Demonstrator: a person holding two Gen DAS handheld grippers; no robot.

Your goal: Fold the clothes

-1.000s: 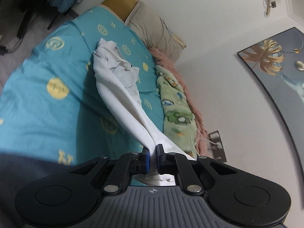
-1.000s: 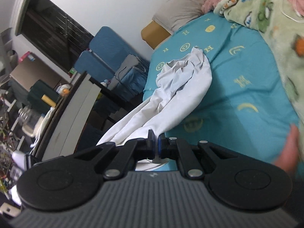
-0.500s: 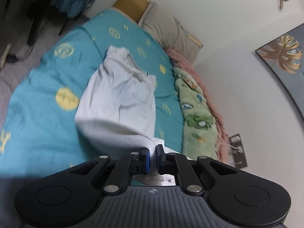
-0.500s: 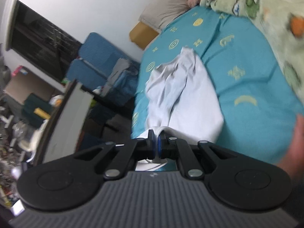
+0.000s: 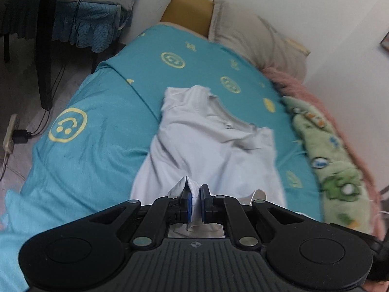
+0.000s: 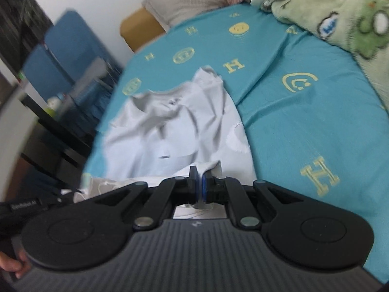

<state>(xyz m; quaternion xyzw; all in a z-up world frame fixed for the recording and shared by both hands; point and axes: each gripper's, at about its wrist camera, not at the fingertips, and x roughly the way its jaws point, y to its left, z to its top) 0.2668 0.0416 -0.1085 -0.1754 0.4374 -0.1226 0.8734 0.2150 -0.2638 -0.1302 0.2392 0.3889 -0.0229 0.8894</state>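
Observation:
A white T-shirt [image 5: 209,146] lies spread on the teal bedsheet [image 5: 97,133], collar toward the pillows. My left gripper [image 5: 196,194] is shut on the shirt's near hem, with white cloth pinched between its blue pads. In the right wrist view the same T-shirt [image 6: 175,131] lies rumpled on the sheet [image 6: 304,126], and my right gripper [image 6: 200,182] is shut on another part of the near hem. Both grippers sit low, near the sheet at the bed's near end.
A green cartoon blanket [image 5: 333,160] and a pink fuzzy blanket [image 5: 299,82] lie along the wall side. A beige pillow [image 5: 257,39] and a tan headboard [image 5: 187,7] are at the far end. A blue-covered chair [image 5: 80,24] and floor cables [image 5: 22,136] stand off the bed's left side.
Both grippers moved down and forward with the hem. The shirt went from hanging stretched in the air to lying spread flat on the sheet.

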